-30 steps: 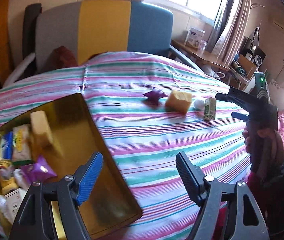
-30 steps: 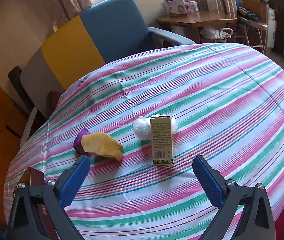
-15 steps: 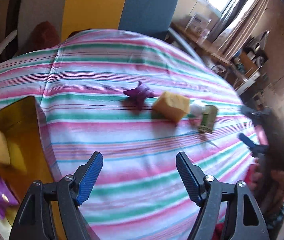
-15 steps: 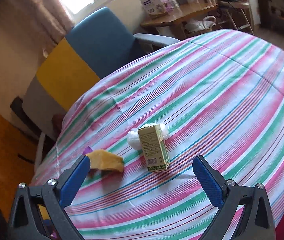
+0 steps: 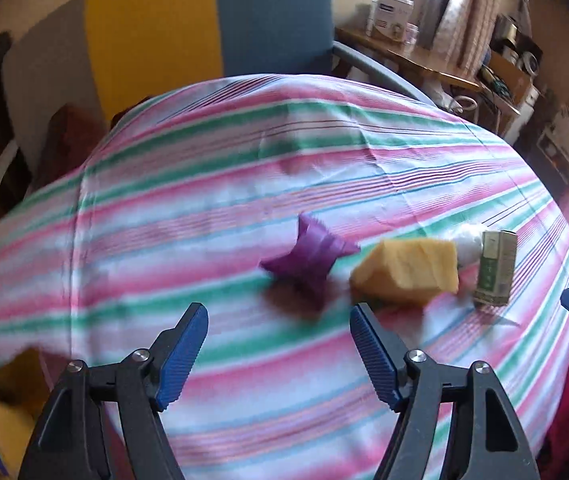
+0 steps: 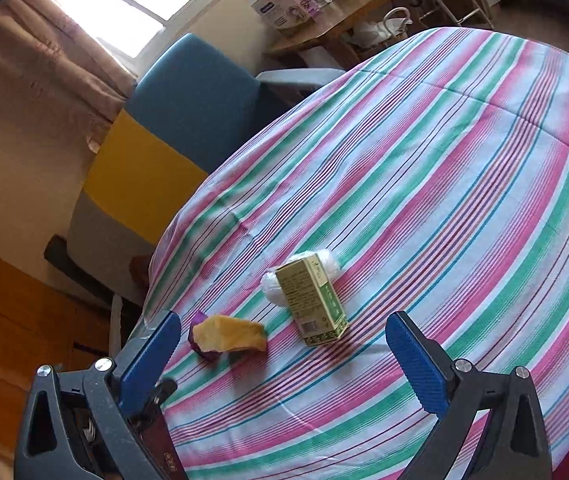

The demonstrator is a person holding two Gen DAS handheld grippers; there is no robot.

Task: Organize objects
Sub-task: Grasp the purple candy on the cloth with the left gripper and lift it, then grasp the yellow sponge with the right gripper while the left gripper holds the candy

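your left gripper (image 5: 278, 344) is wide with its jaws closing slightly, nothing between them, above the striped cloth (image 5: 212, 216). ahead lie, left to right, a purple wrapper (image 5: 310, 258), a yellow sponge (image 5: 408, 270), a white ball (image 5: 467, 242) and a green box (image 5: 495, 268). only this view shows the gold tray (image 5: 0, 392) corner at lower left. your right gripper (image 6: 284, 360) is wide and empty; its view shows the box (image 6: 311, 294) lying in front of the ball (image 6: 272, 286), with the sponge (image 6: 230, 334) hiding most of the wrapper (image 6: 200, 340).

One purple packet (image 5: 311, 256), one yellow sponge (image 5: 408, 270), one green box (image 5: 495, 268), one white ball (image 5: 467, 242).
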